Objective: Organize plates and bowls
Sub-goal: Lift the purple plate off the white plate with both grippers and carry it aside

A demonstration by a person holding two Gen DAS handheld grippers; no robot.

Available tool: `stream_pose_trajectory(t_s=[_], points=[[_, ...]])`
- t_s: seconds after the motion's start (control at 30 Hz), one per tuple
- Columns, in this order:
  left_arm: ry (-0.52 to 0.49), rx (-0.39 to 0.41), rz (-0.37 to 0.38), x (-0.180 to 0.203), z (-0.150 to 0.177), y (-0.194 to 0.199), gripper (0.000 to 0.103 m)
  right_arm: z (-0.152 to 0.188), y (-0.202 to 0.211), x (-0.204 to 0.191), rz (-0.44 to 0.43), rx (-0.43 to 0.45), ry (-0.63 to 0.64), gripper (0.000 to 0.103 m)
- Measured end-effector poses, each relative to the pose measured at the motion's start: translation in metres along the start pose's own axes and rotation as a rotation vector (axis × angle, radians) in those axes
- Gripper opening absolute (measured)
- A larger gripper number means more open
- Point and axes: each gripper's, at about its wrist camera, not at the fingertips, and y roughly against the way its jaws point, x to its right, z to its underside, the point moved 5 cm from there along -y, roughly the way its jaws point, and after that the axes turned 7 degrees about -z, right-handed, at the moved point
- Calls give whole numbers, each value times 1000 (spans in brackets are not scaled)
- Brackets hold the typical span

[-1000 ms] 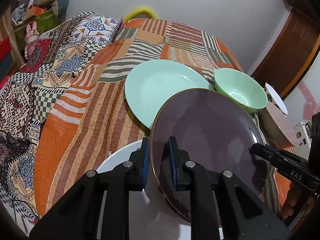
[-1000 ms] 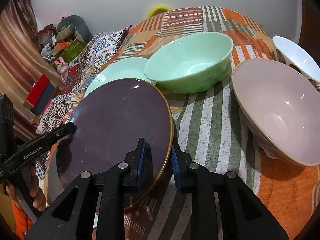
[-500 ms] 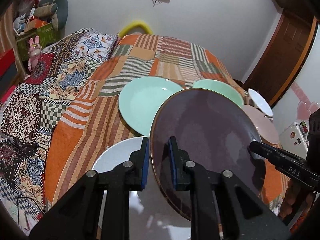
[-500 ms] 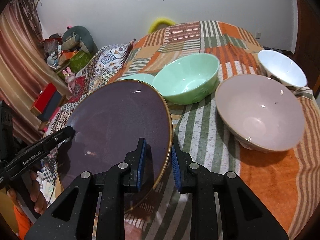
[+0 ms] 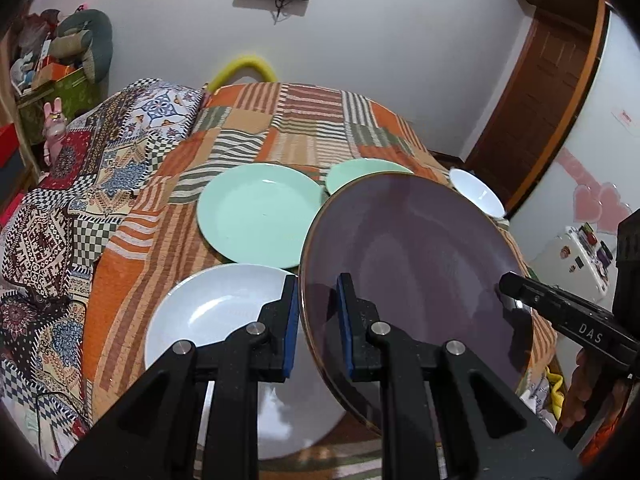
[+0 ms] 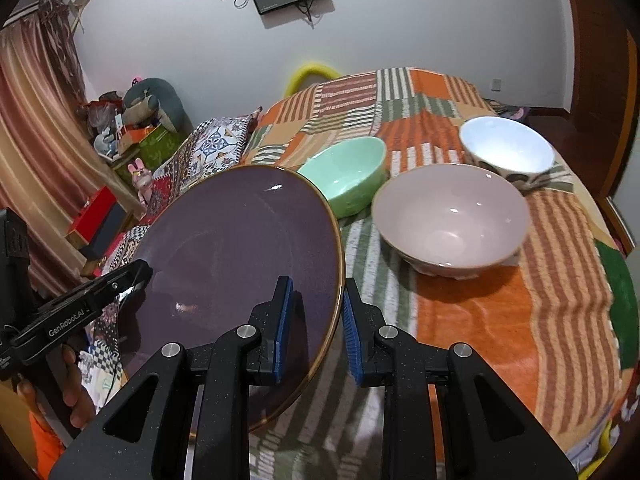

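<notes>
The bed [image 5: 132, 280] spreads beneath our grippers; the purple plate [image 5: 416, 272] hangs tilted above it, our left gripper [image 5: 318, 324] clamped on its left rim and our right gripper [image 6: 316, 332] clamped on its right rim; below the left gripper lies the white plate [image 5: 216, 312], beyond it the green plate [image 5: 256, 216]; ahead of the right gripper sits the pink bowl [image 6: 452, 216], behind it the green bowl [image 6: 348, 176] and the white bowl [image 6: 508, 152].
</notes>
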Motion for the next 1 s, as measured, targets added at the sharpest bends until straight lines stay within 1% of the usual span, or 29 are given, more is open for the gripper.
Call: stream_pose_trajectory(t_s=[0.37,0.5,1.0], points=[[-58,-80,21,36,28,-11,18,23,18,30,32,-12,-54,22],[-72,-110,24,46,36,-18,17,33,19,41,45,-28,-73,22],[-105,-224,23,62,63,-50,18,64,12,66,64,-100,-142,22]])
